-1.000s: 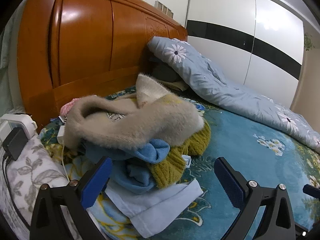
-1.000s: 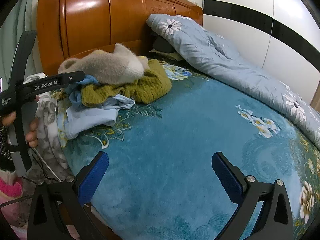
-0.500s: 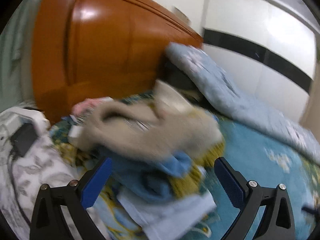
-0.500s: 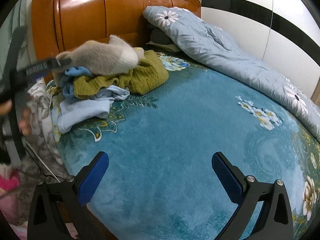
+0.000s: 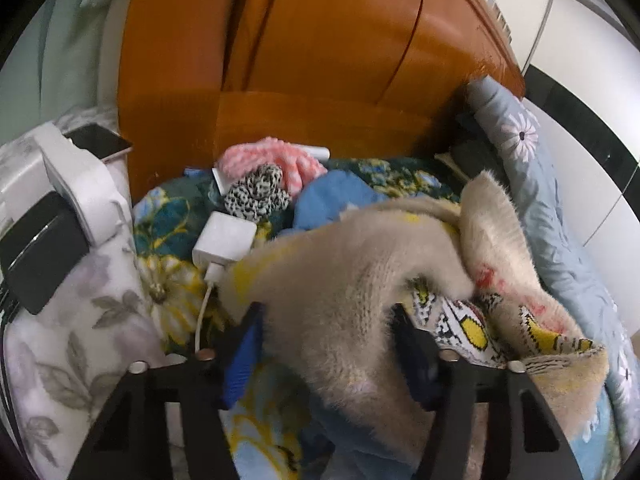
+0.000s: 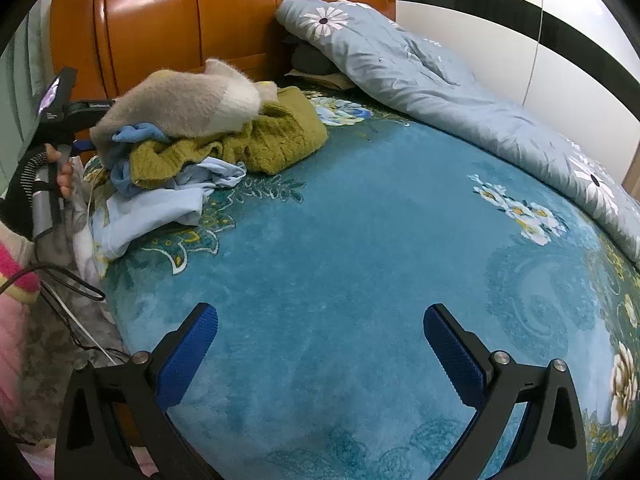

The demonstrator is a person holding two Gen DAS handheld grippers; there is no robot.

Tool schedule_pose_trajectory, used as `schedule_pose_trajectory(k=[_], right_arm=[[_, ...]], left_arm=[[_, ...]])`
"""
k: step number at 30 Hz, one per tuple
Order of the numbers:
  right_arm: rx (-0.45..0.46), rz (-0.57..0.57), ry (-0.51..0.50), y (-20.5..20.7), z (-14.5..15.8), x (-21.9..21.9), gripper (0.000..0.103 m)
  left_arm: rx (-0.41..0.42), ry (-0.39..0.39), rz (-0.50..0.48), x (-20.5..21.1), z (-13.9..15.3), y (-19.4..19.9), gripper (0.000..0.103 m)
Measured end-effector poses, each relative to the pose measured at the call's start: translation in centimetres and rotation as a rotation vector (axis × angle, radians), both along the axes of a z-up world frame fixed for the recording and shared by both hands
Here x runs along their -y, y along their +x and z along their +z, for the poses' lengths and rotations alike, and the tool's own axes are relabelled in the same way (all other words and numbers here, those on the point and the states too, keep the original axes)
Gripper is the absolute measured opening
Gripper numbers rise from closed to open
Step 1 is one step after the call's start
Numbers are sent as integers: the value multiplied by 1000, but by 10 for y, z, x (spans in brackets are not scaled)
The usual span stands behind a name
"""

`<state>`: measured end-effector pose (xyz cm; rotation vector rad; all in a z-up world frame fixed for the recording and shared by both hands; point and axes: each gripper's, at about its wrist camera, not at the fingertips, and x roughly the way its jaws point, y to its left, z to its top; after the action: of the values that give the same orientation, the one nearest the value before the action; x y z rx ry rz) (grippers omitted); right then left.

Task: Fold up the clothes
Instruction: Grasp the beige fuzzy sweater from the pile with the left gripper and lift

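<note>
A pile of clothes lies at the head of the bed: a fuzzy beige sweater (image 5: 352,280) on top, an olive knit sweater (image 6: 256,140), blue garments (image 6: 136,136) and a pale blue shirt (image 6: 152,208). My left gripper (image 5: 328,344) has its jaws around a fold of the beige sweater (image 6: 180,104), partly closed, fabric filling the gap. It shows at the pile's left edge in the right wrist view (image 6: 80,136). My right gripper (image 6: 320,340) is open and empty, low over the teal bedspread (image 6: 360,240), well short of the pile.
A wooden headboard (image 5: 320,60) stands behind the pile. A white charger (image 5: 224,240) with its cable, a pink cloth (image 5: 272,160) and a spotted cloth (image 5: 256,196) lie by it. A grey-blue floral quilt (image 6: 420,72) runs along the right side.
My left gripper moved forward into the pile and its jaws narrowed around the beige sweater. The right gripper barely shifted.
</note>
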<state>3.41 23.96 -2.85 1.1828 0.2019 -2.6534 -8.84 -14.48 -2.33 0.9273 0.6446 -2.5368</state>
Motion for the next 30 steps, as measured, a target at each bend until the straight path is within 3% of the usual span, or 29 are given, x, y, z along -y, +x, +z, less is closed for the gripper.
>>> schedule_pose_trajectory(k=[2,5,11,19,23,24,25,26,28,30], right_arm=[[0,4,1,1,0,-1,103],[-8,0,-5,3,2,-5,103],[0,-45,-15,9,2,-19,103],[-20,-87,-50,21,9,-39,103],[-25,-133,-64,30,10,-57,103],[-28,-148,-70,33,11,-63,103],[-31,-164,-75,37,13,-70,103],[-36,-180,-78,41,15,-76,103],[-45,-216,-78,49,17,-90,103],[-56,-251,-80,57,21,-102,103]], left_arm=[[-1,-39,-5,-7,5,-2,39],[-37,-35,-12,-10,18,-4,31],[-210,-111,-147,-53,84,-2,25],[-439,-192,-459,-172,169,5,23],[-535,-143,-650,-239,201,19,23],[-565,-135,-694,-256,209,25,21],[-597,-122,-747,-273,219,32,4],[-630,-102,-813,-290,231,41,0],[-690,-80,-932,-325,255,58,0],[-719,-110,-998,-361,271,73,0]])
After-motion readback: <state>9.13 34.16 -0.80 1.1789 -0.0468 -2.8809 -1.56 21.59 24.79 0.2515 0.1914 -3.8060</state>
